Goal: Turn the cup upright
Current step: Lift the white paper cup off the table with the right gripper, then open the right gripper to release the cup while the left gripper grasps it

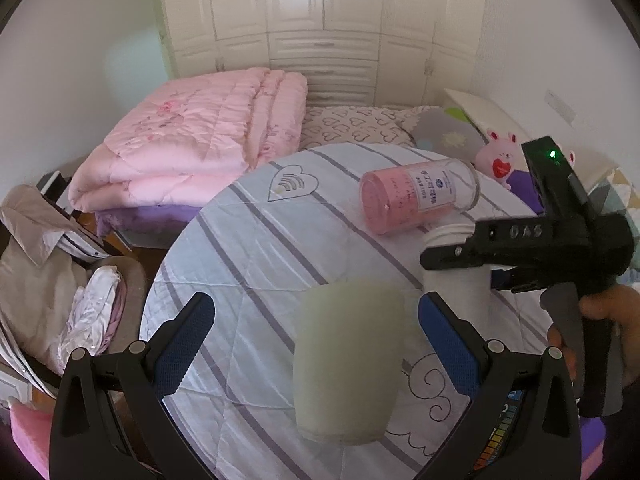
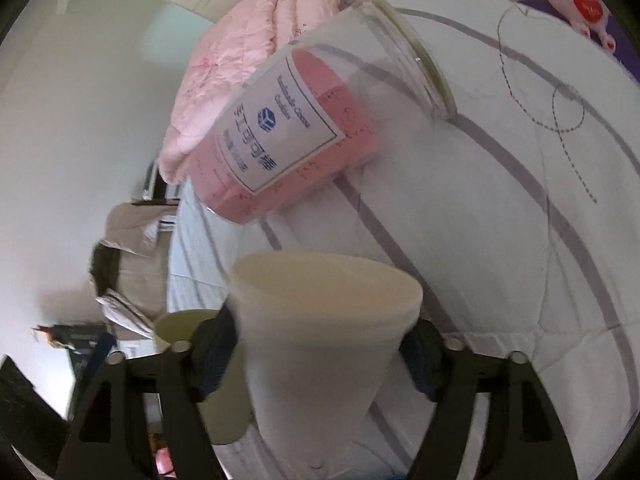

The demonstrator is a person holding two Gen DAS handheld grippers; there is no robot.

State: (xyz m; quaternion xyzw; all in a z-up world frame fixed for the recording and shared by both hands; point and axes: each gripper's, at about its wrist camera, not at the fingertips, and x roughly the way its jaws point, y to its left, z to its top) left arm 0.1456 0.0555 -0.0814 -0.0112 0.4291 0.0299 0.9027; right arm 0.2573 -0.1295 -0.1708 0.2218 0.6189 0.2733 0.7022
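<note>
A pale green cup (image 1: pixel 348 360) stands mouth down on the striped round table (image 1: pixel 256 248), between the open fingers of my left gripper (image 1: pixel 316 332), not touched. My right gripper (image 2: pixel 320 344) is shut on a white cup (image 2: pixel 320 328), rolled sideways; it shows in the left wrist view (image 1: pixel 452 276) with the white cup (image 1: pixel 448 240) mouth up at the table's right. A clear jar with a pink insert and white label (image 1: pixel 416 196) lies on its side behind, also in the right wrist view (image 2: pixel 296 128). The green cup (image 2: pixel 216 384) shows partly behind the right gripper's left finger.
A folded pink quilt (image 1: pixel 192 140) lies on the bed behind the table. A pink plush toy (image 1: pixel 500 160) and pillows sit at back right. Clothes pile on a chair (image 1: pixel 48 280) at left. White wardrobe at the back.
</note>
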